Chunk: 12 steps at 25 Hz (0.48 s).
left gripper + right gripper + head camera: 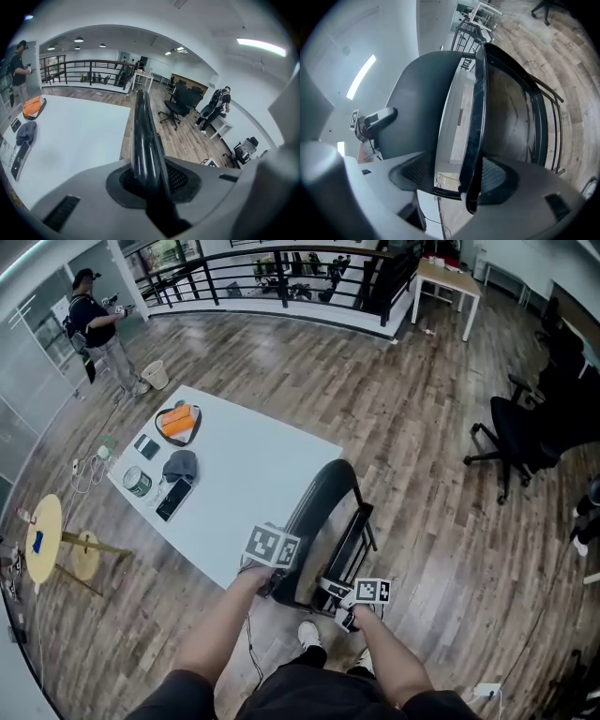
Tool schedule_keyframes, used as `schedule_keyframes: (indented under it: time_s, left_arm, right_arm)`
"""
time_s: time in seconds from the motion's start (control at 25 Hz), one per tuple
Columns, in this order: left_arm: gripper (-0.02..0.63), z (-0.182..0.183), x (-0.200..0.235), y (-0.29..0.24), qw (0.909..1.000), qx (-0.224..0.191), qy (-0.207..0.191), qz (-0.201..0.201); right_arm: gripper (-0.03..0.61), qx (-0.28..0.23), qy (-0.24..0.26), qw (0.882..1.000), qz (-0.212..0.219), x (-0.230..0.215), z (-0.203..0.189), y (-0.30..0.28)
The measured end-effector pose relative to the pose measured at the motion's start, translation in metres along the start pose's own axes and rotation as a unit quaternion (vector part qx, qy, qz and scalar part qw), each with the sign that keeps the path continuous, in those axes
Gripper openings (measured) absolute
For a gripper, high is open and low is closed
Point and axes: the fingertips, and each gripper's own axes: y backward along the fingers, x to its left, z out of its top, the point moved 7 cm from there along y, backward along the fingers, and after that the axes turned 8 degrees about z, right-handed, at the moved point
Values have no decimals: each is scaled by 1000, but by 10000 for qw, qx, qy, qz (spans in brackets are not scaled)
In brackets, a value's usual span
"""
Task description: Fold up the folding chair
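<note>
Across the whole head view spreads the wooden floor (422,409), and on it, left of centre, stands the white table (253,465). In the lower middle of the frame, just beside the table's lower right edge, stands the folding chair (323,507). It is black and upright, with its curved backrest (314,502) on the table side and its tube frame to the right.

In the right gripper view the backrest (422,103) fills the left of centre and the seat rim (477,117) runs down the middle. Only a narrow gap lies between them, with the table showing through. We judge the chair mostly closed but not yet flat.

At the bottom of the head view, the left gripper (267,579) is clenched on the backrest's glossy edge. In its own view that edge (143,136) rises straight out from between the pads. The right gripper (349,617) has the seat rim between its jaws (459,180). The rim sits hard against one pad with a sliver of light toward the other, so we read it as a grasp.

We take the step in hand to be the closing squeeze. The next move calls for bringing seat and backrest together until the gap is gone, with both grips kept firm and the legs steady on the floor.
</note>
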Motion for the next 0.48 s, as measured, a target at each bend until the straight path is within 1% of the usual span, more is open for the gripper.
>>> schedule_keyframes:
  time_s: [0.16,0.48]
  left_arm:
    - [74,2,15,1,10000,-20,-74,48]
    - [74,2,32,5,9997,-5,-160,159]
  right_arm:
    - [341,87,56,9999,3,0,5,-25]
    - [341,456,288,9985,-120,2,9,-72]
